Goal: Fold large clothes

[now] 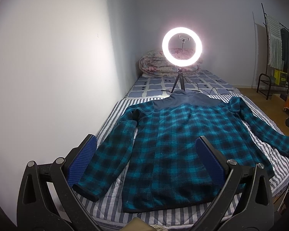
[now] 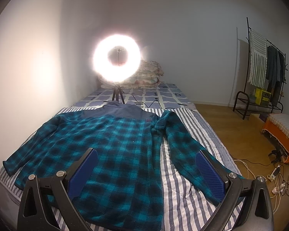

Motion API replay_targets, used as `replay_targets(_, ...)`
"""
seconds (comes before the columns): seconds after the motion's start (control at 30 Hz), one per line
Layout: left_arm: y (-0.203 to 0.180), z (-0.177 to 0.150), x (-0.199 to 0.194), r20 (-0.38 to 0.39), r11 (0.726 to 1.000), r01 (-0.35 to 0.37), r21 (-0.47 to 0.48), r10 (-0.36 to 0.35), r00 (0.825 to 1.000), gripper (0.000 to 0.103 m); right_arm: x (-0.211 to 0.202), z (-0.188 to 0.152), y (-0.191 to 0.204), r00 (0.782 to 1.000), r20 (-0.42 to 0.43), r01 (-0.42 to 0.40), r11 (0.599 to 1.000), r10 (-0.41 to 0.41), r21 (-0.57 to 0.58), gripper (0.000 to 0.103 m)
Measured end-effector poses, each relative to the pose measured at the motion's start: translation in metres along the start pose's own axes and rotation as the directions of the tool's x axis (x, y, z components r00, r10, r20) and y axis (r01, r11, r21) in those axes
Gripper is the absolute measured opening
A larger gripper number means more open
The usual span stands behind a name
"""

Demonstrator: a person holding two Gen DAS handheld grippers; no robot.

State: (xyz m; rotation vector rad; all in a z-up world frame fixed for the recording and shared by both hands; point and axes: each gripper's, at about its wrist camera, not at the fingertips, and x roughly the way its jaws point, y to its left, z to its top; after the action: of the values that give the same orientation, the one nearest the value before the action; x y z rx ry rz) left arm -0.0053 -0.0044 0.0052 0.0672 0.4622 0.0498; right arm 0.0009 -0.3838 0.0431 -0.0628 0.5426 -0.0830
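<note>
Both sets of jaws are standing wide apart and holding nothing: the left gripper (image 1: 146, 159) is hovering above the near left sleeve and hem, the right gripper (image 2: 147, 170) above the near right part of the body. The plaid fleece jacket (image 1: 175, 144) is lying flat, back side up, on the striped bed cover (image 1: 275, 154), collar toward the far ring light (image 1: 182, 46), sleeves angling out to both sides. Judgement: thick soft pile, light to moderate in weight, limp, not slippery, so it is likely draping and bunching when lifted. Best holds are looking like the sleeve cuffs or the shoulder seam and hem corner, pinching one layer edge.
</note>
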Motion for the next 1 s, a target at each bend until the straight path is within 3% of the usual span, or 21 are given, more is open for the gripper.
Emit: replay_targets(1.0,0.0016,-0.0016,-0.0031,0.016,1.000,-0.001,-0.007,0.001,1.000,0.103,0.0004,0.0009,0.0011,1.000,-0.002,-0.003,1.000,0.003,0.002,0.103)
